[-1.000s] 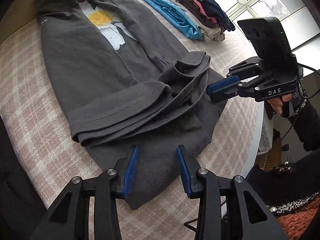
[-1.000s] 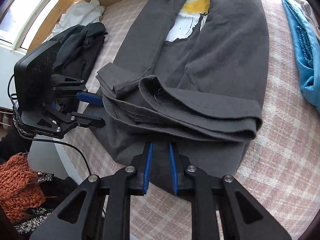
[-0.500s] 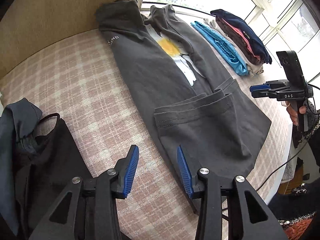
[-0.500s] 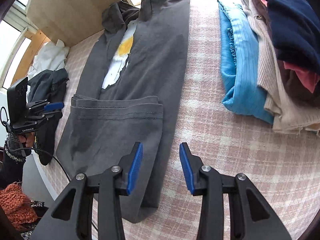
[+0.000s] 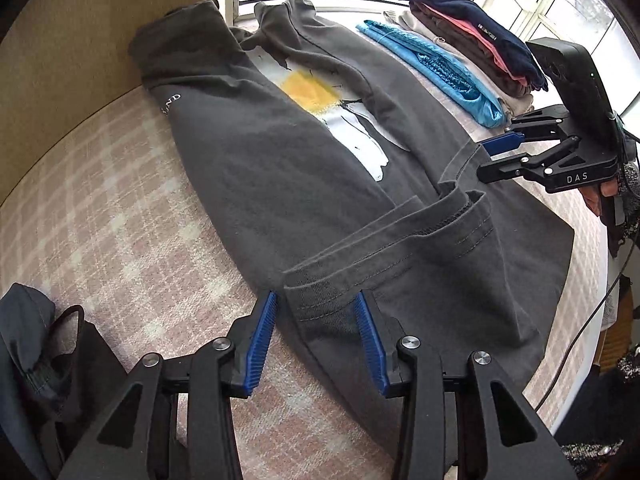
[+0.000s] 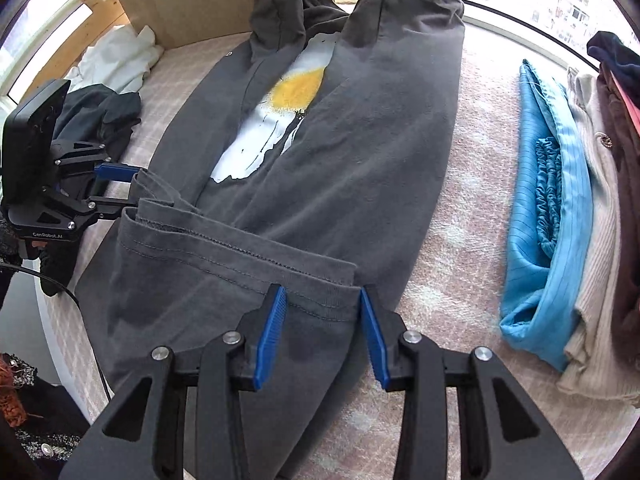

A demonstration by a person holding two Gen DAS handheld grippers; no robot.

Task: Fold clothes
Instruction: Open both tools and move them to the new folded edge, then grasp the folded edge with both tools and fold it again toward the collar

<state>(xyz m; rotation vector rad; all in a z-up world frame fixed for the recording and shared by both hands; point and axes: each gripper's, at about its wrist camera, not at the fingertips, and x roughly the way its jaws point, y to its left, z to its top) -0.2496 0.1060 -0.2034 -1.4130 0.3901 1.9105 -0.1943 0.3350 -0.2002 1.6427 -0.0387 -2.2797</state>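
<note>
1. Change: a second ago the hem of the grey T-shirt (image 5: 280, 168) was bunched in a thick roll; now it lies flat, doubled back up the body. First cross-fold looks done.
2. Left gripper (image 5: 316, 336): jaws partly open, nothing held, straddling the folded hem's corner.
3. Right gripper (image 6: 322, 330): likewise part-open and empty over the opposite corner.
4. The shirt lies lengthwise on the checked cloth (image 5: 100, 208).

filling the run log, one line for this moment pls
step: fold grey t-shirt | left gripper: open at folded hem corner | right gripper: open at other hem corner | folded stack: aside
</note>
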